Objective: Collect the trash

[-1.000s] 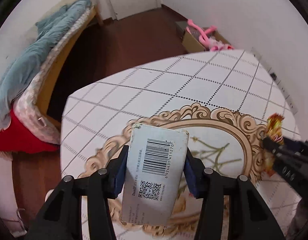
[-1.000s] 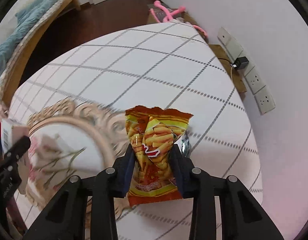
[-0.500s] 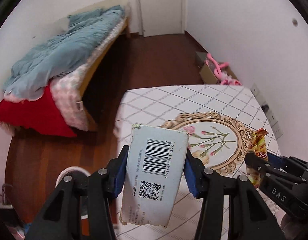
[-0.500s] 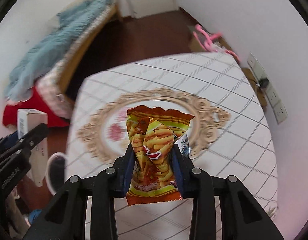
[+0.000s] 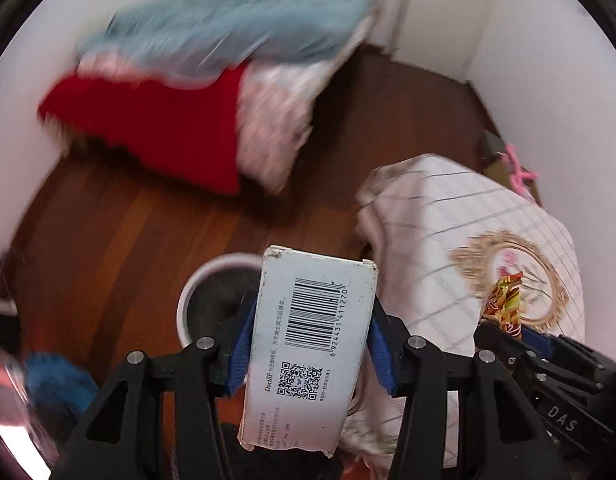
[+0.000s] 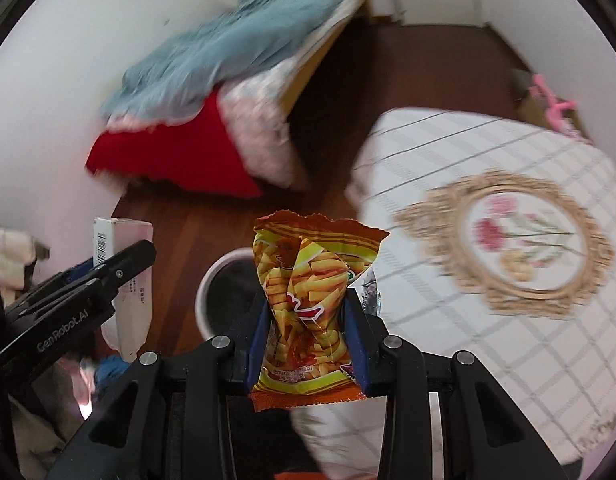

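Left wrist view: nearest the lens, the left gripper (image 5: 308, 340) has its jaws partly closed, blue pads pressed on both long sides of a white carton (image 5: 310, 354) with a barcode, held upright. Just past it, on the wooden floor (image 5: 127, 220), a white-rimmed bin (image 5: 195, 280) with a dark inside sits half hidden behind the carton. In the right wrist view the right gripper (image 6: 310, 334) stands narrower, pinching a crumpled chip packet (image 6: 312, 304) at its waist above the same bin. To the right lies the table (image 6: 488, 344), its near corner beside the bin; beyond it a bed (image 6: 211, 92). The risk I see: the backgrounds are smeared, so letting go mid-swing could throw either piece past the rim; the light packet may also drift or cling to a pad.
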### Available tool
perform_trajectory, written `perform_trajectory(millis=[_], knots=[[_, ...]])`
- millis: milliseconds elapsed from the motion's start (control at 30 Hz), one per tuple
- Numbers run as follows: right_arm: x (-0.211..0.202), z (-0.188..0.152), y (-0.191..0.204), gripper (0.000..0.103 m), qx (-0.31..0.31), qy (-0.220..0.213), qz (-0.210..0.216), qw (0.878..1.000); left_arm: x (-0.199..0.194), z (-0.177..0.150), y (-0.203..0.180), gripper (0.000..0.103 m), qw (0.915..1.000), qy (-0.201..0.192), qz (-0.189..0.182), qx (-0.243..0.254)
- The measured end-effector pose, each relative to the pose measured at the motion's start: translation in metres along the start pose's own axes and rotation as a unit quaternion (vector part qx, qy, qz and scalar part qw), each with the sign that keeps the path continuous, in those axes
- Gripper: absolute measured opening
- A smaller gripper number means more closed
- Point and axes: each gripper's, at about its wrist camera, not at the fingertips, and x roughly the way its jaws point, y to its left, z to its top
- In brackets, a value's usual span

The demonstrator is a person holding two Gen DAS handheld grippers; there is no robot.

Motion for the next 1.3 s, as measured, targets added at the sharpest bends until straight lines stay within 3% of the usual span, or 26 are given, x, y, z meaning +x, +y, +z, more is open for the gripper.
perform_trajectory(millis=[200, 400, 467, 533, 600, 700, 767, 833, 1000, 1300], knots=[[0.119, 0.01, 0.044, 0.037, -0.019, 0.077, 0.009, 0.997, 0.087, 0.002, 0.088, 0.048, 0.9935, 0.083, -0.012, -0.076], [0.233, 0.018, 0.061, 0.037, -0.015, 0.166, 0.012, 0.986, 0.16, 0.005, 0.134, 0.05, 0.9822, 0.144, 0.0, -0.12], [0.261, 0.019, 0.063, 0.038, -0.012, 0.186, 0.01, 0.982, 0.179, 0.005, 0.148, 0.058, 0.9788, 0.16, 0.013, -0.128], [0.287, 0.019, 0.067, 0.039, -0.004, 0.208, 0.022, 0.978, 0.189, 0.006, 0.156, 0.079, 0.9769, 0.166, 0.027, -0.132], [0.307, 0.017, 0.071, 0.051, 0.001, 0.224, 0.031, 0.974, 0.193, 0.002, 0.168, 0.09, 0.9743, 0.172, 0.038, -0.14], [0.326, 0.018, 0.074, 0.064, 0.007, 0.237, 0.046, 0.97, 0.19, -0.003, 0.18, 0.093, 0.9727, 0.169, 0.047, -0.152], [0.33, 0.018, 0.077, 0.089, 0.005, 0.242, 0.056, 0.969, 0.182, -0.006, 0.184, 0.093, 0.9738, 0.161, 0.056, -0.151], [0.327, 0.017, 0.079, 0.098, -0.001, 0.243, 0.057, 0.968, 0.172, -0.009, 0.187, 0.093, 0.9757, 0.144, 0.071, -0.149], [0.304, 0.013, 0.08, 0.103, -0.022, 0.235, 0.043, 0.971, 0.141, -0.023, 0.184, 0.093, 0.9778, 0.122, 0.095, -0.141], [0.202, -0.009, 0.083, 0.103, -0.099, 0.175, -0.034, 0.979, 0.069, -0.049, 0.15, 0.093, 0.9856, 0.091, 0.101, -0.1]])
